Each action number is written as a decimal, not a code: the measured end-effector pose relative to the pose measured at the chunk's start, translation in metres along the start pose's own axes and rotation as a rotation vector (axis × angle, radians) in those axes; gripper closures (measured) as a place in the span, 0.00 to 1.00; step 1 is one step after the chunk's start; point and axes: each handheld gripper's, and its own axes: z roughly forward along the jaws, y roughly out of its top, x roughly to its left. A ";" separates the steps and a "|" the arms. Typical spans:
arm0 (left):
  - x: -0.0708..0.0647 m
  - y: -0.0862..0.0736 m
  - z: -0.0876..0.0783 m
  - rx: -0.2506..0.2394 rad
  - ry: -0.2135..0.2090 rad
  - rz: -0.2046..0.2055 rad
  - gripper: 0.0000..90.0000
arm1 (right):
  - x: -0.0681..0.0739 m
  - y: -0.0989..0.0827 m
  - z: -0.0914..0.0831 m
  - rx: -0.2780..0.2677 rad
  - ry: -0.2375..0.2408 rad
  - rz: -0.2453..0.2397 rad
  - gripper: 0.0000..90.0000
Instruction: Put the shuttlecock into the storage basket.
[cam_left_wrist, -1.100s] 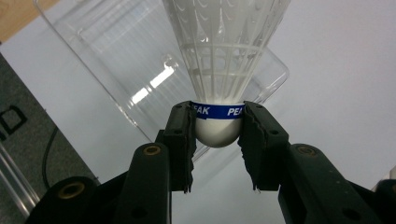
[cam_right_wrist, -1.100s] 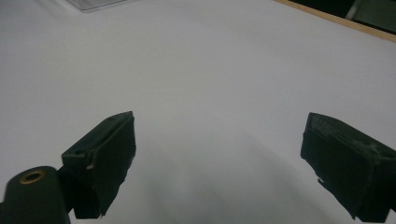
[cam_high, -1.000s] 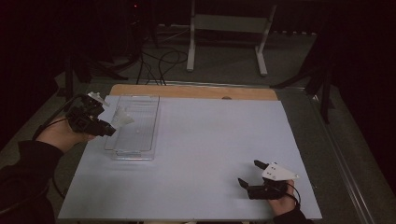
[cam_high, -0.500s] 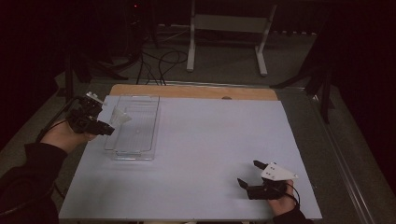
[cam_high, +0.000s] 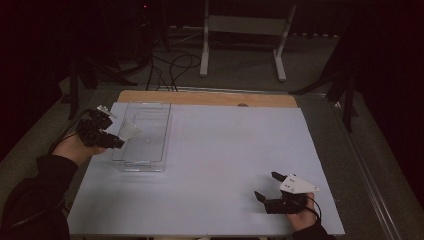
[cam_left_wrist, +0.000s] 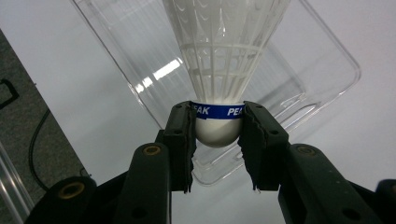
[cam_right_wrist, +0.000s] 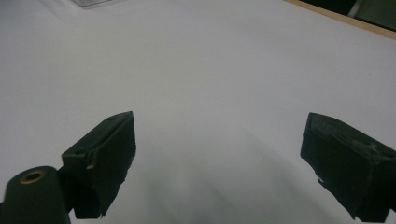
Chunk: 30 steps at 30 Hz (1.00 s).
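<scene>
Left tool (cam_left_wrist: 217, 133): clamped on the shuttlecock (cam_left_wrist: 219, 70), both pads squeezing the white cork just below its blue band.
Shuttlecock: held above the bin (cam_high: 145, 135), at its left rim in the high view; skirt points away from the tool, over the bin.
Left tool view: up close it gives the band's lettering, "PEAK" twice, the plastic lattice of the skirt, and the bin's ribbed clear floor behind it.
High view: from here the shuttlecock (cam_high: 131, 130) is just a small pale shape at the tip of the left tool (cam_high: 119, 141); no lettering readable.
Bin: clear, rectangular, lying on the white surface (cam_high: 215, 165), toward its far-left part.
Right tool (cam_high: 267, 186): well apart from the bin, low at the surface's near-right, jaws spread wide, nothing between them.
Right tool view: bare white surface between the two black pads (cam_right_wrist: 105, 149), and a corner of the bin (cam_right_wrist: 91, 3) at the top edge.
</scene>
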 end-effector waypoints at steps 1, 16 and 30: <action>0.000 -0.001 0.001 -0.004 0.011 0.008 0.74 | 0.000 0.000 0.000 0.000 0.001 0.000 0.11; 0.001 -0.005 0.024 0.075 -0.012 0.013 0.74 | 0.000 0.000 0.000 0.001 0.001 -0.002 0.11; -0.006 -0.002 0.037 0.151 0.006 0.074 0.74 | 0.000 0.000 0.000 -0.001 0.003 0.000 0.11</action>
